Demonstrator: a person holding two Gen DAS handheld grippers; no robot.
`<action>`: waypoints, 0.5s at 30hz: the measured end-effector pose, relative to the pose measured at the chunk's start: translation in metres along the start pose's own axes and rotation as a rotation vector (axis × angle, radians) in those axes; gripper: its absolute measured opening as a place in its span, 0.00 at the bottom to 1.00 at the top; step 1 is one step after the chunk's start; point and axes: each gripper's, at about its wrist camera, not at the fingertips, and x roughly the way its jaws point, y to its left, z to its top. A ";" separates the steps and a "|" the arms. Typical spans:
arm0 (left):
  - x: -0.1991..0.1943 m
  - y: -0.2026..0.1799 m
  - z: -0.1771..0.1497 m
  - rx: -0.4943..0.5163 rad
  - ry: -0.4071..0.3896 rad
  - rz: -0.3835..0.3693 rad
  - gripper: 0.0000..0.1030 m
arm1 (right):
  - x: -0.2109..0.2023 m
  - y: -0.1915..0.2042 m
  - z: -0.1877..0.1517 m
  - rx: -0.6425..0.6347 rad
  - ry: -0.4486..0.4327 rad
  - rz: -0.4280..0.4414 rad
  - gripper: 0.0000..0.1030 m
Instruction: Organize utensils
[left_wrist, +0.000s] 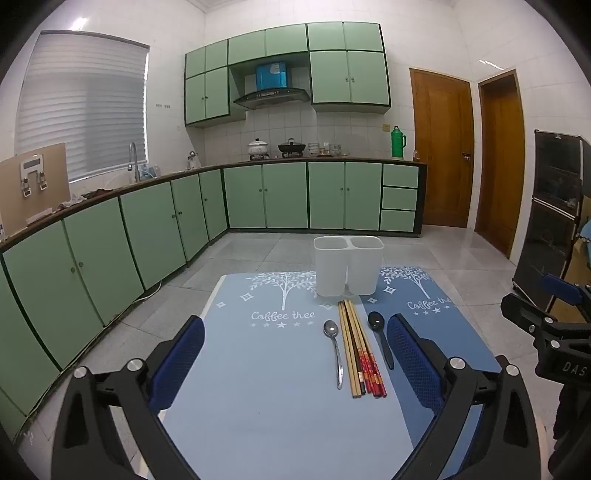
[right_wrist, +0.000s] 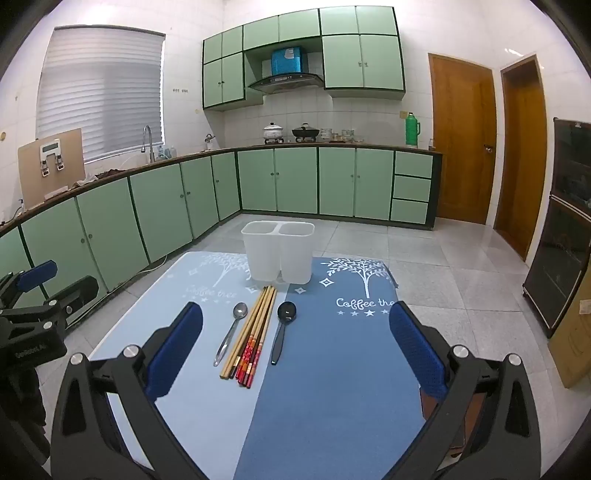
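Right wrist view: the right gripper (right_wrist: 295, 349) is held wide open and empty, with chopsticks (right_wrist: 251, 332), a metal spoon (right_wrist: 231, 334) and a black spoon (right_wrist: 282, 332) lying lengthwise ahead, between its fingers, pointing at the white holder (right_wrist: 277, 251) beyond. The left gripper (left_wrist: 295, 356) is equally wide open and empty, utensils toward its right finger. Open mat (right_wrist: 332, 369) surrounds them.

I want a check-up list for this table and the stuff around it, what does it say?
Surface: table under two blue mats, light and dark.
Job's things: white two-part holder looks empty; silver spoon, chopsticks and black spoon lie side by side before it.
Clutter: nothing seen on the mats.
Grippers: left gripper and right gripper open, holding nothing.
Cables: white cord on the floor by the cabinets.
Surroundings: green cabinets, pots on the stove, wooden doors.
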 end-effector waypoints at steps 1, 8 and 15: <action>0.000 0.000 0.000 0.000 0.000 -0.001 0.94 | 0.000 0.001 0.003 0.003 -0.001 -0.002 0.95; 0.001 -0.002 -0.002 0.001 0.000 0.003 0.94 | 0.002 0.000 0.002 0.007 0.001 -0.006 0.95; 0.002 -0.003 -0.002 0.000 0.000 0.003 0.94 | 0.003 -0.001 0.003 0.008 0.001 -0.005 0.95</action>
